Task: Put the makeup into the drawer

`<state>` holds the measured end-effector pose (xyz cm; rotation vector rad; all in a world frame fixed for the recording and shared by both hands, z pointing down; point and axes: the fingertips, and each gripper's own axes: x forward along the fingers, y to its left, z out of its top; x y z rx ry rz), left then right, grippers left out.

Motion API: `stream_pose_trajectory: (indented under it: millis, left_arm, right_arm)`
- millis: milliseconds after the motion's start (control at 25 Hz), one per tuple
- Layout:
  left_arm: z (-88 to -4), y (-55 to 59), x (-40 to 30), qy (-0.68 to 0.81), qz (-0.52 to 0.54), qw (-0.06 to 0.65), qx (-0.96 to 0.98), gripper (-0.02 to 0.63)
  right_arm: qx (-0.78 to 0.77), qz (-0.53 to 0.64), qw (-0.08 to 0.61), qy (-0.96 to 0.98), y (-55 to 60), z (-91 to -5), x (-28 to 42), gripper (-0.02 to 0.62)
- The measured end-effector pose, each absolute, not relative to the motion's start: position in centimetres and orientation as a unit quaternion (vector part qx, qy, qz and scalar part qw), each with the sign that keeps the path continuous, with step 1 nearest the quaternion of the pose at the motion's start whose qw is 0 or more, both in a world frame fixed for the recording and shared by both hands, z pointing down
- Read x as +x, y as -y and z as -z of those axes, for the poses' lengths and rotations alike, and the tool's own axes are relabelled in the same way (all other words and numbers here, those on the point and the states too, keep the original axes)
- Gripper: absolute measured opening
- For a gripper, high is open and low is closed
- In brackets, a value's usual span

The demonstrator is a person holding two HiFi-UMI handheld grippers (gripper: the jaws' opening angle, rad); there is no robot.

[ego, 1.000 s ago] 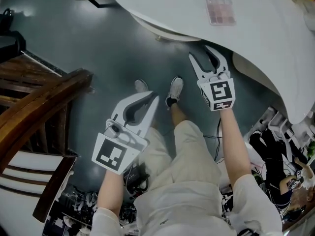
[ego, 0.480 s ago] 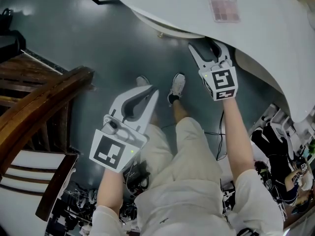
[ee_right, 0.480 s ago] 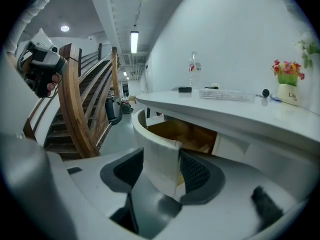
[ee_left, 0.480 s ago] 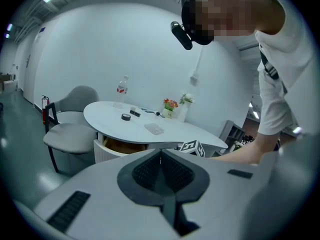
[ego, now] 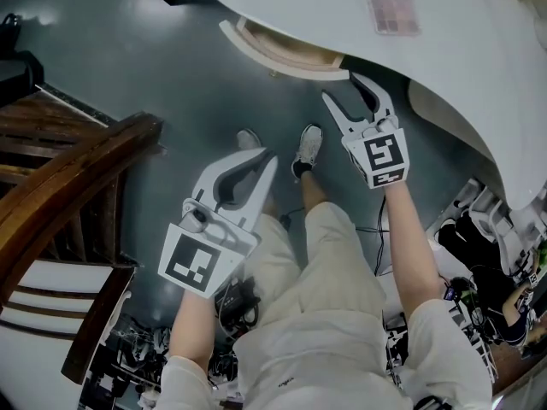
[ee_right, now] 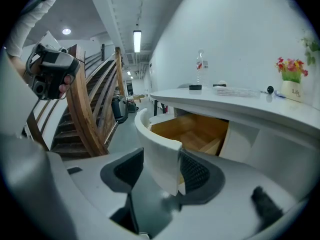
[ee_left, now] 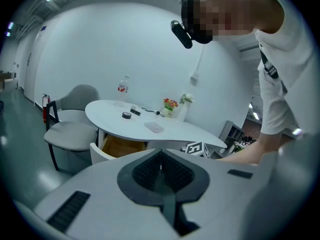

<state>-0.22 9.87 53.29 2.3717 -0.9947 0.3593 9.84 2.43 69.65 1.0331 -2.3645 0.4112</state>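
Note:
The makeup palette (ego: 392, 10) lies flat on the white table (ego: 461, 67), which also shows in the left gripper view (ee_left: 154, 127). Under the table edge the drawer (ego: 273, 54) stands pulled out, its wooden inside (ee_right: 192, 129) bare. My right gripper (ego: 345, 88) is at the drawer's right end. Its jaws have just been opening and now straddle the white drawer front (ee_right: 159, 149), with a gap at the left pad. My left gripper (ego: 263, 161) hangs low over the floor, shut with nothing in it (ee_left: 161, 156).
A wooden stair rail (ego: 77, 169) and a white-seated chair (ego: 38, 310) stand at the left. The person's legs and shoes (ego: 303, 154) are below the drawer. On the table are a bottle (ee_left: 123, 86), a tape roll (ee_left: 126, 115) and flowers (ee_left: 170, 104). A grey chair (ee_left: 75, 129) stands beside it.
The drawer has slid out from under the table edge, and my right gripper has drawn back a little with it. The left gripper has stayed where it was.

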Motion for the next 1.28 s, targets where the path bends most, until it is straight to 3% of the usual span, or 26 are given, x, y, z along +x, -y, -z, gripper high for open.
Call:
stream_pose_trajectory:
  millis: [1280]
  left_arm:
    - [-52.5, -11.9, -1.3, 0.393, -0.129, 0.270, 0.870, 0.012]
  right_arm:
    - [0.297, -0.203, 0.265, 0.895, -12.1, -69.5, 5.5, 0.230]
